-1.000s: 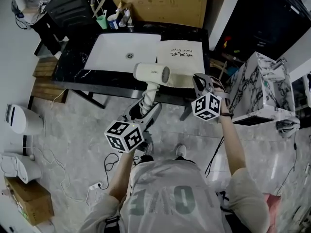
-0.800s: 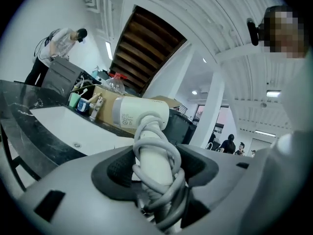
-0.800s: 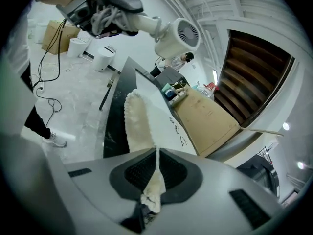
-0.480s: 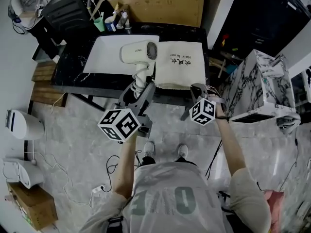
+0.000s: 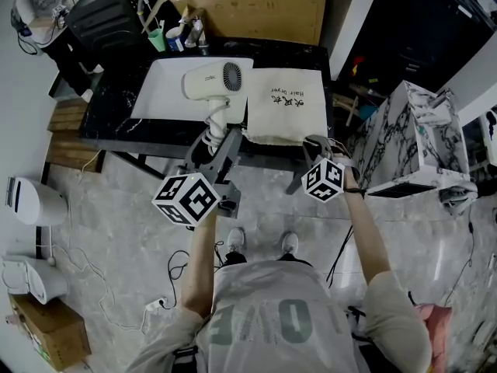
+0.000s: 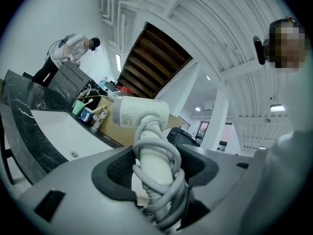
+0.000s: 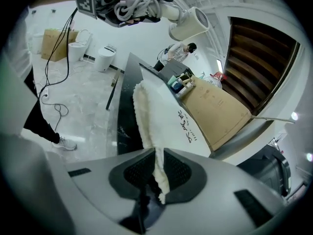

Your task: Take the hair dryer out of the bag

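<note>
Here we are holding a cream-white plastic hair dryer clear of its bag, lifted over the right end of a white rectangular sink basin in the head view. The basin is sitting in a black marble countertop. Our left gripper is clamping the dryer's handle. Its jaws are standing wide, with the dark pads pressing on both sides of the handle and on the grey power cord coiled around it. The dryer's round rear grille is facing the bag.

Our right gripper is pinching the near edge of the flat cream cloth bag with black lettering. Its jaws are drawn almost together on a thin fold of fabric. The bag is lying on the countertop just right of the basin, and the dryer is hanging apart from it.

A brown cardboard box is standing behind the counter. Beside it we are seeing what look like cups and bottles, too small to tell for certain.
</note>
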